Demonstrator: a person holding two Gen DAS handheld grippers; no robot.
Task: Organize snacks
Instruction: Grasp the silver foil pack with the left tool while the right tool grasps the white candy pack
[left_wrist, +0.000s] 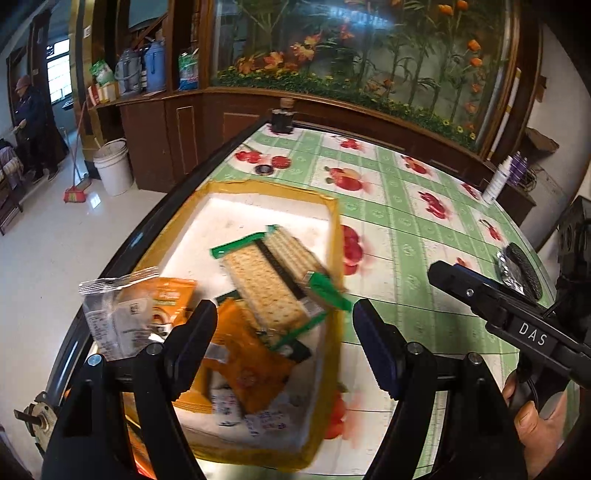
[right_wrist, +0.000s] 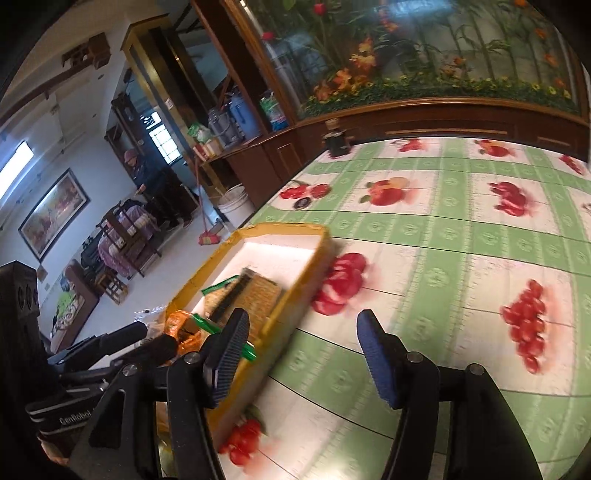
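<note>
Both my grippers are spread wide, holding nothing. Left gripper (left_wrist: 284, 343) hangs over the yellow tray (left_wrist: 334, 236) at lower centre, cracker packs (left_wrist: 273, 280) between its fingers. Right gripper (right_wrist: 301, 354) straddles the tray's (right_wrist: 295, 280) right wall.

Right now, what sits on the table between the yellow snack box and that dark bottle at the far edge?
A small round dark lid lies on the fruit-print tablecloth between the yellow box and dark bottle; both wrist views show it.

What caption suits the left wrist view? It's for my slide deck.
Open left gripper hovers over a yellow-rimmed box of cracker packs and orange snack packets.
</note>
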